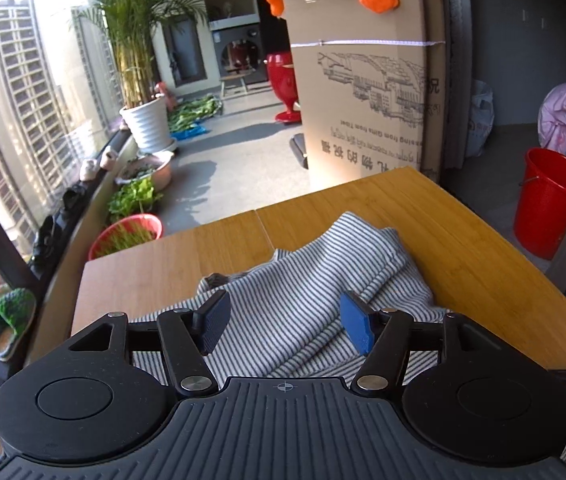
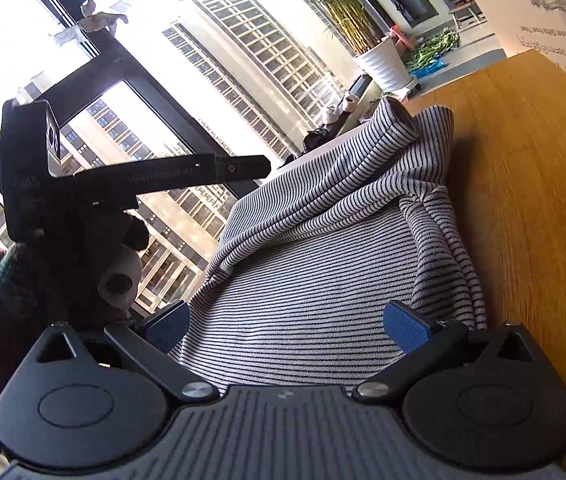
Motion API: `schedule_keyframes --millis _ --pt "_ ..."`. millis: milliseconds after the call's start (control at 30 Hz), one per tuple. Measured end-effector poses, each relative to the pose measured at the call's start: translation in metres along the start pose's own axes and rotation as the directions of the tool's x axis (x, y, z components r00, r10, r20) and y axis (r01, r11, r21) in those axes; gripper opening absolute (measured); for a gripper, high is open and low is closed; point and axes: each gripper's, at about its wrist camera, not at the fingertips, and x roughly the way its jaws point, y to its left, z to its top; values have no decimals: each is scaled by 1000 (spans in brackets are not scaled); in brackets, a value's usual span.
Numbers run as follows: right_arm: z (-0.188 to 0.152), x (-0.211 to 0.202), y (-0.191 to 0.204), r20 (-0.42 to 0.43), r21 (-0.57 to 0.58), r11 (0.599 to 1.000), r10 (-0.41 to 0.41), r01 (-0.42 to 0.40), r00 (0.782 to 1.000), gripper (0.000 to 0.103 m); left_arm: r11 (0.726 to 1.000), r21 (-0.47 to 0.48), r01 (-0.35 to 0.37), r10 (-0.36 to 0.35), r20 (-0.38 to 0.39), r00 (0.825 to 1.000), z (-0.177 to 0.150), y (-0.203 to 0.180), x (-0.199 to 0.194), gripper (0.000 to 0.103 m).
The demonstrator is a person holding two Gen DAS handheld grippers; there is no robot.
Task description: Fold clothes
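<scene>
- The striped garment (image 1: pixel 295 300) lies bunched on the wooden tabletop (image 1: pixel 463 240), grey-and-white stripes running across several loose ridges. One layer is lapped over another, and a rounded end points toward the far edge. It is rumpled, not a flat squared packet; whether this is a half-made fold or a heap waiting to be laid out cannot be told.
- In the right wrist view the same cloth (image 2: pixel 323 260) rises in a raised hump with a deep crease on its right flank, close to bare wood.
- Risk: the layers are slack and stacked, so a pinch here could catch two thicknesses at once and drag the whole pile rather than one edge. The cloth sits near the near edge of the tabletop, so a pull toward the person might slide it off.
- Risk: the raised hump could collapse sideways if one side is lifted alone, leaving a skewed fold.
- The left hand-held gripper (image 1: pixel 285 322) hovers low over the middle of the garment, tilted downward, blue pads wide apart with nothing between them: released.
- The right hand-held gripper (image 2: pixel 287 326) is rolled to one side, so the window and tabletop appear slanted. Its pads are likewise spread, straddling striped cloth without visibly clamping it.
- Beyond stand a cardboard box (image 1: pixel 363 92) and a red bucket (image 1: pixel 547 204).
</scene>
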Motion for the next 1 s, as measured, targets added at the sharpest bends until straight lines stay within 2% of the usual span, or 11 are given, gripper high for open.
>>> schedule_keyframes --millis 133,233,267,333,533,633,733,800,833,867,1000 --pt "6 -1 -12 16 55 998 -21 20 1000 100 994 -109 -28 30 23 999 -39 19 7 76" --pt "17 1 -3 32 -53 986 -158 159 987 71 983 -183 4 5 46 999 -59 32 10 90" --pt "24 4 4 49 -114 968 -218 222 975 56 981 -196 11 -1 51 999 -63 35 11 93" --pt "38 7 20 97 -226 920 -305 319 947 43 979 -205 17 -5 57 998 -67 39 12 93" --pt "96 38 29 187 -290 850 -401 441 897 48 972 -234 34 -17 75 997 -81 51 15 94" --pt "114 71 23 185 -314 831 -421 459 888 67 968 -245 50 -30 86 996 -84 55 16 96" --pt "117 99 15 129 -302 838 -436 454 891 68 964 -258 68 -46 90 995 -86 57 16 97" --pt "116 116 10 76 -285 849 -443 445 893 48 961 -267 77 -54 93 994 -86 58 16 98" --pt "115 118 13 63 -279 854 -439 439 896 22 959 -272 81 -57 95 994 -86 58 16 98" --pt "113 119 15 51 -274 859 -436 432 899 12 957 -276 85 -60 98 993 -87 59 16 98" --pt "118 87 34 124 -256 884 -371 391 920 8 951 -289 107 -78 112 991 -87 61 17 101"
